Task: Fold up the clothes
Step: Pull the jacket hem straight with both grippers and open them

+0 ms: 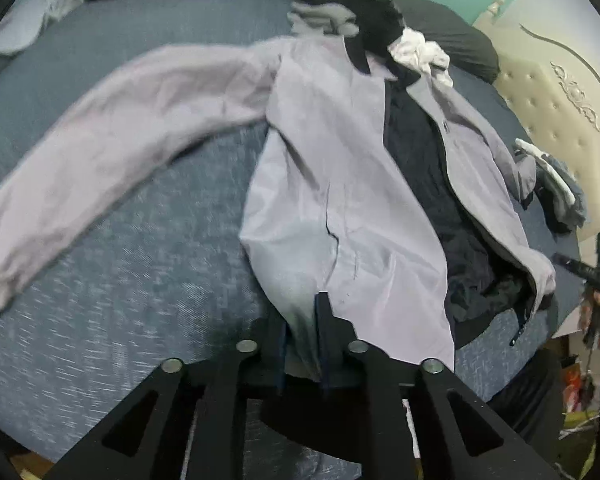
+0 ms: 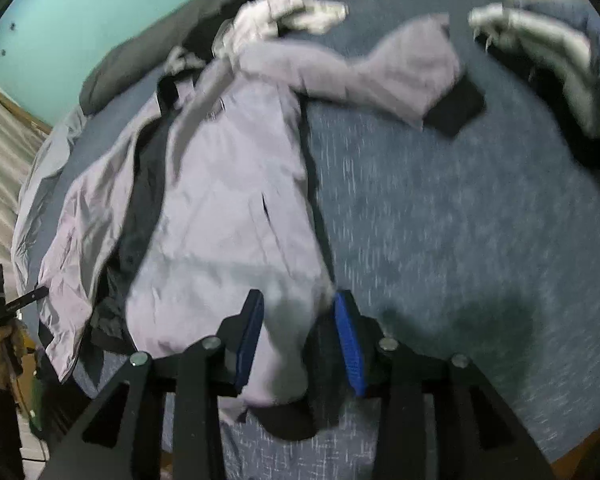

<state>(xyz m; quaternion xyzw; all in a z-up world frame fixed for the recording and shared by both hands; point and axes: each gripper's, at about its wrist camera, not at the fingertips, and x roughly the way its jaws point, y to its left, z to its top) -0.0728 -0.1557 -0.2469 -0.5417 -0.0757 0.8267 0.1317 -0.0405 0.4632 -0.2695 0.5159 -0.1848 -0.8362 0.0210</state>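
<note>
Blue bedding [image 1: 140, 240] filled both frames, with the thin, limp, slippery-looking jacket [image 1: 332, 184] spread at centre, best taken at hem corners, where the left gripper [image 1: 302, 316] pinched fabric narrowly and the right gripper [image 2: 298, 312] stood wider, hem between

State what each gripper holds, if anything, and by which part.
The jacket has its bottom hem between both. Right gripper: jaws apart, not gripping. Left gripper: jaws narrow around it; hold cannot be told.
</note>
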